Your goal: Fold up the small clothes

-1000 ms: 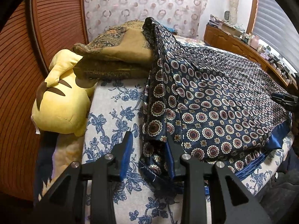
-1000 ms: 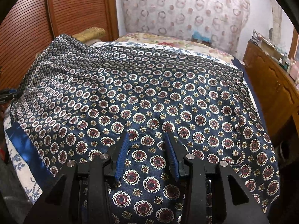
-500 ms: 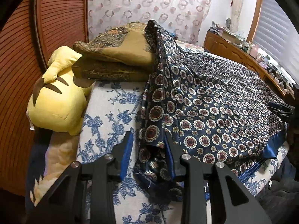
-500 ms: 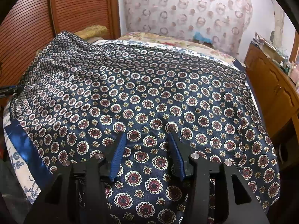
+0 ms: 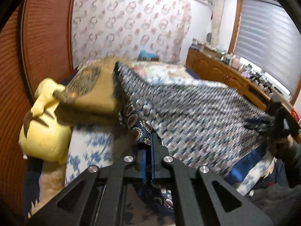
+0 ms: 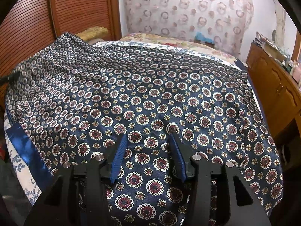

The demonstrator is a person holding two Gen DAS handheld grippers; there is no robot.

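A navy cloth with red and white medallions (image 6: pixel 160 98) lies spread over the bed. In the left wrist view it (image 5: pixel 197 116) is blurred by motion. My left gripper (image 5: pixel 148 143) is shut on the cloth's near left edge and lifts it off the bed. My right gripper (image 6: pixel 148 137) is open, its blue pads over the cloth's near right part, nothing between them. The right gripper also shows at the right edge of the left wrist view (image 5: pixel 267 122).
A yellow plush toy (image 5: pixel 43 128) and folded brown cushions (image 5: pixel 92 94) sit at the bed's left. A floral sheet (image 5: pixel 90 146) covers the bed. A ribbed wooden door (image 6: pixel 33 24) stands left; a wooden dresser (image 6: pixel 272 86) runs along the right.
My left gripper has closed on the cloth's left edge and raised it, tilting the view up. My right gripper has stayed open over the cloth, shifting slightly.
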